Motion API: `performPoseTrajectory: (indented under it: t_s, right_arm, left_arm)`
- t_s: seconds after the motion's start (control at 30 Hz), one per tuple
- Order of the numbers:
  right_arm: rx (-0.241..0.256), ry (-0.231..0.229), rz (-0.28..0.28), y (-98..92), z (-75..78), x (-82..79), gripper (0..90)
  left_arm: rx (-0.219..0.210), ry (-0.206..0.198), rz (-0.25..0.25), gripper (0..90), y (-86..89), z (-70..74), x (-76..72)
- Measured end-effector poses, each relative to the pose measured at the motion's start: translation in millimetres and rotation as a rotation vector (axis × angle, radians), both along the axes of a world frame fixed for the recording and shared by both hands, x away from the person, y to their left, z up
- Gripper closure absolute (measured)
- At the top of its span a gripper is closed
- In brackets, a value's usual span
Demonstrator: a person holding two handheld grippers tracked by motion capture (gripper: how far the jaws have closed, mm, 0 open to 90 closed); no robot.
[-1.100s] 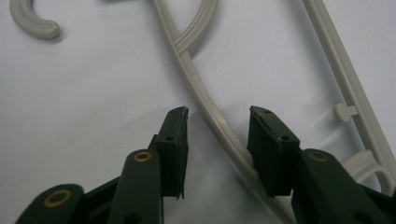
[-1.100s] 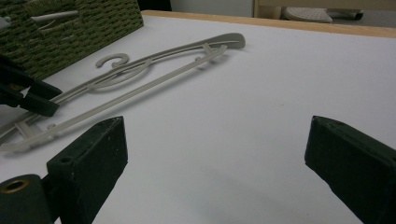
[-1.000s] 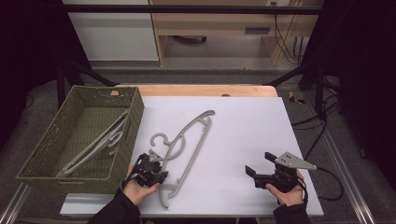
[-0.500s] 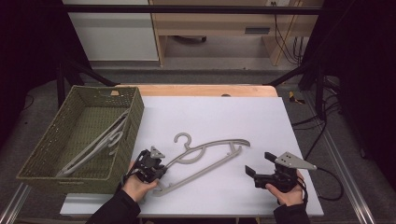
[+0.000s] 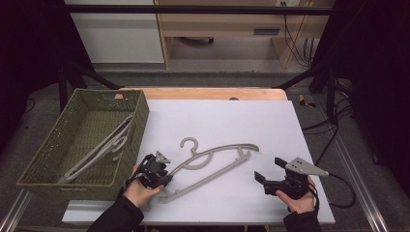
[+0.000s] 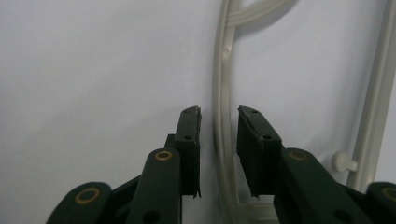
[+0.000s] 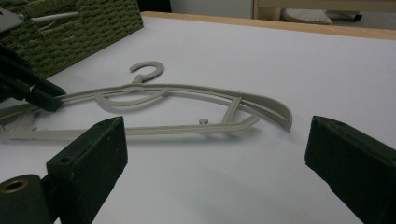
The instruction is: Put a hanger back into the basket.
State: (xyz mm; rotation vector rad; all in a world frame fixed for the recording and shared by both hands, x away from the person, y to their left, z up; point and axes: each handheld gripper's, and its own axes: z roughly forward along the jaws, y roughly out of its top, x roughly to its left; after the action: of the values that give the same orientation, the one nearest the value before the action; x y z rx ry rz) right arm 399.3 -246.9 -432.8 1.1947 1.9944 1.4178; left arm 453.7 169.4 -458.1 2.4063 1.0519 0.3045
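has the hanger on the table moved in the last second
Yes. The hanger has swung clockwise about the left gripper; its far end now points away from the basket toward the right gripper.

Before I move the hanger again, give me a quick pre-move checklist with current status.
1. Left tool astride the hanger arm: ok, the arm runs between its jaws in the left gripper view.
2. Jaws clamped on that arm: not ok, gaps show on both sides.
3. Right tool free and open: ok, jaws wide apart, holding nothing.
4. Hanger flat on the table: ok.
5. Hanger apart from the basket: ok.
6. Basket has room: ok, it holds other hangers with space left.
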Motion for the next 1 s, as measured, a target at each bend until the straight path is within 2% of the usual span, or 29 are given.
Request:
performPoseTrajectory:
  t_s: [0.17,0.37,0.47,0.57,0.7,0.77,0.97,1.0]
  right_arm:
    - [-0.003,0.0,-0.002,-0.6,-0.1,0.1,6.0]
    - [-0.002,-0.001,0.0,0.4,1.0,-0.4,5.8]
    - [0.0,-0.002,0.004,1.2,1.7,-0.6,5.7]
    - [0.002,-0.002,0.01,2.0,1.9,-0.7,5.7]
    - [-0.001,0.002,0.003,1.3,0.4,0.1,5.5]
    - [-0.01,0.001,0.007,-1.2,0.1,0.1,5.5]
    - [0.007,-0.005,-0.001,-3.3,2.1,-1.2,5.7]
    - [0.004,-0.002,-0.001,-3.8,2.4,-1.5,5.6]
  left_arm:
    - [0.022,0.023,-0.006,69.9,-1.5,1.2,-0.9]
    - [0.034,0.038,0.003,76.8,-3.6,1.7,-1.1]
    - [0.046,0.027,0.011,81.3,-5.9,1.6,-2.6]
    - [0.056,0.012,0.017,82.3,-7.3,1.5,-4.5]
    - [0.021,0.016,0.012,82.9,-2.1,1.4,-3.7]
    - [0.0,0.008,0.021,82.9,-0.4,0.6,-4.3]
    - [-0.036,-0.023,0.035,83.1,4.7,5.2,-6.1]
    - [-0.053,-0.031,0.039,83.0,5.5,6.2,-6.5]
